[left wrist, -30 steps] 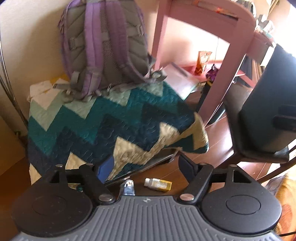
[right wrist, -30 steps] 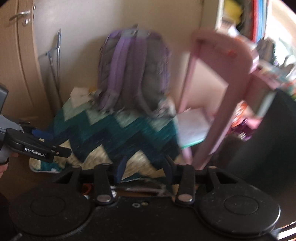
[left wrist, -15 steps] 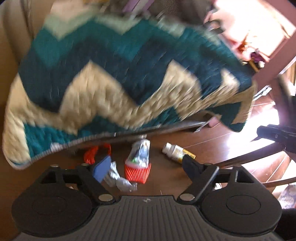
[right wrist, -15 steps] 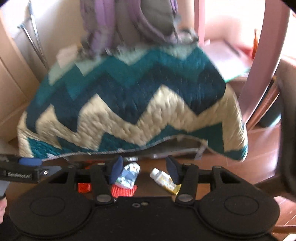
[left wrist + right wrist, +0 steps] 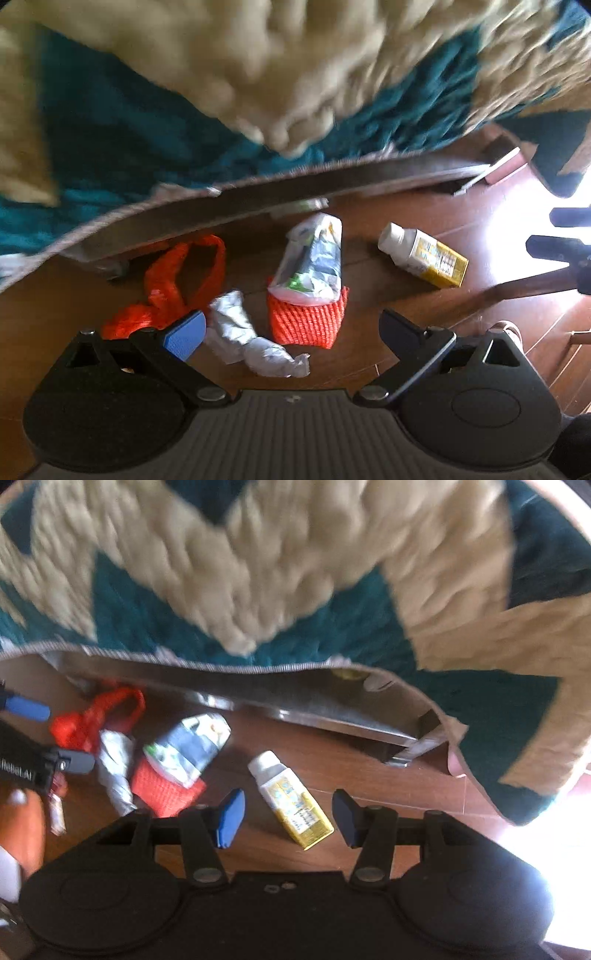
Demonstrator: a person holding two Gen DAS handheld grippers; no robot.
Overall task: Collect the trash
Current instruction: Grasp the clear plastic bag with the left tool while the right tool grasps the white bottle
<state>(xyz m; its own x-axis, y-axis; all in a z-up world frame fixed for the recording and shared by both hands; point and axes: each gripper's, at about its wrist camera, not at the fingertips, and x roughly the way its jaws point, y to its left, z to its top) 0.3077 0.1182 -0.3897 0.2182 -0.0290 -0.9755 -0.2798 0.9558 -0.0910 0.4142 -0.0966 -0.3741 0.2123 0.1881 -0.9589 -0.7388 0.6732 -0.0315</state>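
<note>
Trash lies on the wooden floor under the edge of a quilt-covered bed. My left gripper points down over a crumpled white wrapper and an orange net bag stuffed with a plastic packet; its jaws are opening and nothing is pressed between them. A red plastic bag lies to the left. My right gripper hovers open above a small yellow tube with a white cap, the tube between its fingers but not gripped. The left gripper shows at the right wrist view's left edge.
A teal and cream zigzag quilt hangs over the bed frame just beyond the trash. A dark chair leg crosses the floor at the right. Bright sunlight washes out the floor at far right.
Both grippers have dropped from backpack height down to the floor by the bed. The trash now fills the lower views. The left jaws have spread wider.
</note>
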